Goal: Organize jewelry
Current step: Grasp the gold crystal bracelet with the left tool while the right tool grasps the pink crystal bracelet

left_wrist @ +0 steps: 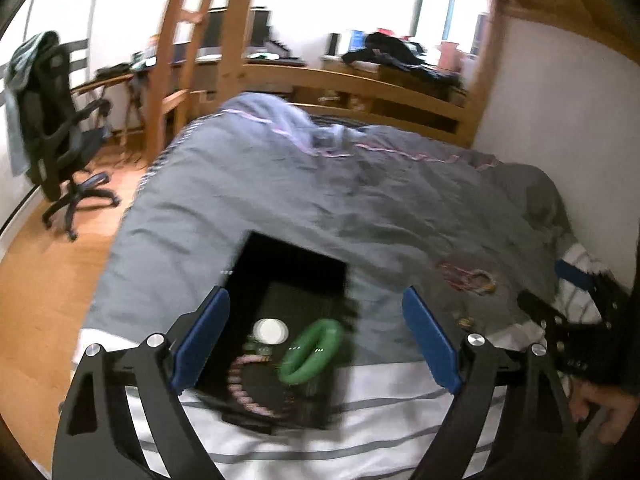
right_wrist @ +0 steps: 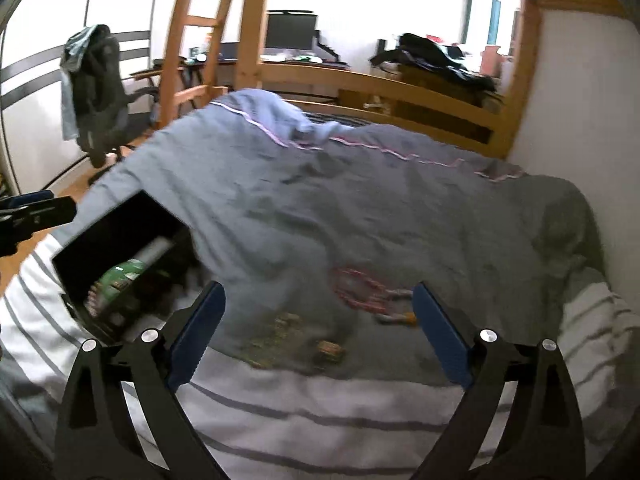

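Note:
A black jewelry box [left_wrist: 280,280] lies open on the bed, holding a green bangle [left_wrist: 312,350], a white round piece [left_wrist: 271,331] and a pink bead string [left_wrist: 244,388]. My left gripper [left_wrist: 316,320] is open and empty, hovering over the box. The box also shows at the left of the right wrist view [right_wrist: 120,240]. A pink bead necklace [right_wrist: 362,288] and small gold pieces [right_wrist: 328,350] lie loose on the grey duvet [right_wrist: 320,200]. My right gripper [right_wrist: 318,312] is open and empty above them. The necklace also shows in the left wrist view [left_wrist: 466,276].
The bed has a striped white sheet [right_wrist: 320,412] near me and a wooden frame [right_wrist: 400,80] behind. An office chair [left_wrist: 52,128] stands on the wood floor at left. A white wall [left_wrist: 560,120] bounds the right side. A desk with monitors [right_wrist: 288,36] is at the back.

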Demonstrator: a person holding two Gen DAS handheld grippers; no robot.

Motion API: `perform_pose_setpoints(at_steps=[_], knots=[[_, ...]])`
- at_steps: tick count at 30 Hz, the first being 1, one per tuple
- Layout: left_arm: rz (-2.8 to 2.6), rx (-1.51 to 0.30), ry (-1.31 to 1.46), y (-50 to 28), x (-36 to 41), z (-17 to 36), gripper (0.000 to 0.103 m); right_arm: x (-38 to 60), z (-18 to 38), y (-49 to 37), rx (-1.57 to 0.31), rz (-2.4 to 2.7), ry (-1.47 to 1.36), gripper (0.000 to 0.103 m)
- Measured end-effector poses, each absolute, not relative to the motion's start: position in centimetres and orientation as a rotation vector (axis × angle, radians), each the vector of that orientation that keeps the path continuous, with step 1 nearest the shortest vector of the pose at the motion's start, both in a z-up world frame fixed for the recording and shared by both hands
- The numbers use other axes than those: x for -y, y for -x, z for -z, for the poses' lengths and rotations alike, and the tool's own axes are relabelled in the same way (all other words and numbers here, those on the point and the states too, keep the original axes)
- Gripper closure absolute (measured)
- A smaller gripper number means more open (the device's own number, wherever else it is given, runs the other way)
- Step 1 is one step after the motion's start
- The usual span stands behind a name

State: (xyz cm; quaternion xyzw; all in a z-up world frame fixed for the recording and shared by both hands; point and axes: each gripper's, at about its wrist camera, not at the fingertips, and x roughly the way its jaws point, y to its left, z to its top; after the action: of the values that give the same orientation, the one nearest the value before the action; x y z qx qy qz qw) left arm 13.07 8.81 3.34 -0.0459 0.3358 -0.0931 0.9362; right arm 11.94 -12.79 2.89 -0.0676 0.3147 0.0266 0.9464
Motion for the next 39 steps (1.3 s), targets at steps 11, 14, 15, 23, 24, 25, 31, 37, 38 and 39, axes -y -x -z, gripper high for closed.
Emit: perform_pose_setpoints(at_steps=[11, 14, 15, 23, 24, 25, 31, 37, 38, 39], knots=[[0.389, -0.735, -0.158, -12.6, 2.8, 1.7, 0.016, 20.6, 0.0, -12.4, -0.663, -0.053, 0.049, 0.009], [0.434, -0.742, -0.205, -13.3, 5.1, 3.8, 0.017, 21.4, 1.5, -13.0, -0.668, -0.083, 0.001, 0.019], [0.44, -0.74, -0.214, -13.5, 5.8, 4.3, 0.019, 21.6, 2.1, -13.4, -0.677, -0.1, -0.016, 0.024], [0.454, -0.833, -0.23, -17.7, 9.0, 8.9, 0.042, 22.4, 6.2, -19.6, -0.728, -0.167, -0.153, 0.038], [0.455, -0.848, -0.229, -18.1, 9.1, 9.3, 0.051, 22.1, 6.4, -20.4, -0.724, -0.183, -0.152, 0.04], [0.451, -0.875, -0.227, -18.7, 9.2, 10.0, 0.055, 21.9, 6.6, -20.9, -0.724, -0.198, -0.145, 0.04], [0.485, -0.915, -0.146, -19.6, 8.2, 10.8, 0.076, 19.7, 10.1, -24.9, -0.842, -0.269, -0.138, 0.058], [0.5, -0.922, -0.121, -19.5, 7.7, 10.4, 0.089, 19.8, 8.9, -24.3, -0.796, -0.227, -0.141, 0.094], [0.498, -0.917, -0.131, -19.4, 7.9, 10.2, 0.094, 20.0, 8.3, -24.1, -0.781, -0.232, -0.162, 0.094], [0.497, -0.907, -0.152, -19.2, 8.1, 9.9, 0.094, 20.3, 7.9, -24.0, -0.771, -0.239, -0.183, 0.094]])
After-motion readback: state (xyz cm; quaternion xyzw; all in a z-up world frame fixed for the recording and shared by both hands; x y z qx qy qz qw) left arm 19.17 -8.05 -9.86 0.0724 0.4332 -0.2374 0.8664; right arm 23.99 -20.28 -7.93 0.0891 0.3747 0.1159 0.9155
